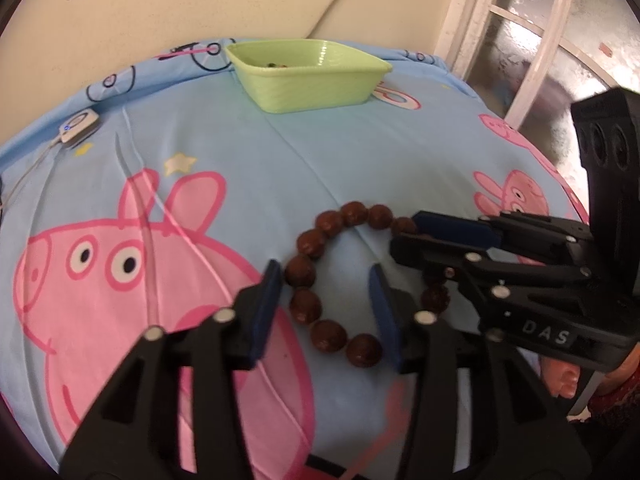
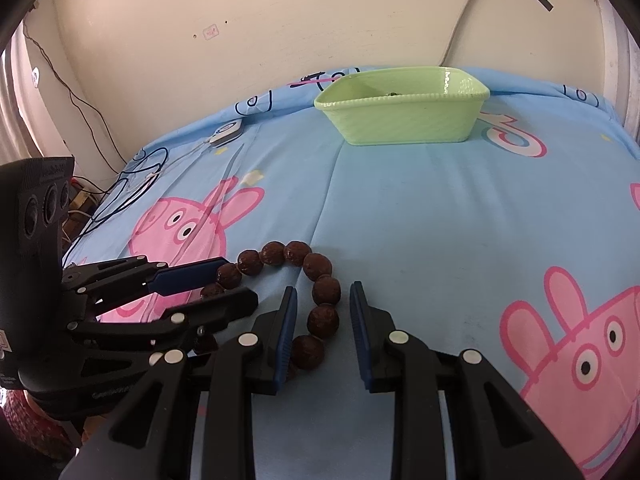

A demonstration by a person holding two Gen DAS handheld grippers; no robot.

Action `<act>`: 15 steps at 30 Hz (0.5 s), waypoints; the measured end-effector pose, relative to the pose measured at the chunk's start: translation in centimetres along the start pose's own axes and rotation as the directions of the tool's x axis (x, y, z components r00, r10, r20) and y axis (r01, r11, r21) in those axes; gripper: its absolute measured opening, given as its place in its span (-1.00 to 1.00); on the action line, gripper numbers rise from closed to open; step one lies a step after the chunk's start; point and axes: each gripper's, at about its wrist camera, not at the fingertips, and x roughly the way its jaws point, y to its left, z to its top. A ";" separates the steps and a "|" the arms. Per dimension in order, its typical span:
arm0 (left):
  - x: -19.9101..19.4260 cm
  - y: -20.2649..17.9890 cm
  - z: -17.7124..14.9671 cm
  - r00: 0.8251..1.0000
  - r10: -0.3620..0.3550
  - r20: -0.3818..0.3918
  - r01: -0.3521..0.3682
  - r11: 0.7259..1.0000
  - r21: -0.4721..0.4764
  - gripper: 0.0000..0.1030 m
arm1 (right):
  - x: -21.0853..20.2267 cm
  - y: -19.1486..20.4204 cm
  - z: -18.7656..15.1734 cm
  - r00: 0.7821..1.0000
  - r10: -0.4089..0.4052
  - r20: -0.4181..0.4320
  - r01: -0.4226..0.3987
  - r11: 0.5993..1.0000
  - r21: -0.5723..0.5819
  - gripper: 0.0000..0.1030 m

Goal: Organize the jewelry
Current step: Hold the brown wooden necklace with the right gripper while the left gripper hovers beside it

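Brown wooden beads form a bracelet (image 1: 306,242) lying in a loose ring on the blue cartoon-print sheet (image 1: 360,160), well short of the green plastic basin (image 1: 312,88) at the far edge. Your left gripper (image 1: 324,314) stands with its jaws well apart, straddling the near-left arc of the ring; several beads lie between the pads, but neither pad presses on them. Your right gripper (image 2: 323,312) is parted more narrowly, with one or two beads of the opposite arc between its jaws and a sliver of sheet showing on either side of them, so no grip is confirmed. Both grippers angle downward, close beside each other.
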 end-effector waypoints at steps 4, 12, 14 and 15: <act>-0.1 0.0 0.0 1.000 0.004 0.003 -0.004 1.000 -0.006 -0.03 | 0.1 0.1 0.0 1.000 -0.005 -0.001 0.005 1.000 -0.001 -0.95; -0.5 1.3 -0.1 1.000 0.018 0.015 -0.017 0.997 -0.071 0.06 | 0.0 0.1 0.1 1.000 -0.005 -0.002 0.005 1.000 -0.002 -0.95; -0.6 1.8 -0.2 1.000 0.018 0.017 -0.017 0.995 -0.095 0.06 | 0.0 0.1 0.1 1.000 -0.005 -0.002 0.005 1.000 -0.002 -0.95; -0.6 1.9 -0.2 1.000 0.021 0.017 -0.019 0.995 -0.095 0.06 | 0.0 0.1 0.0 1.000 -0.005 -0.002 0.005 1.000 -0.002 -0.95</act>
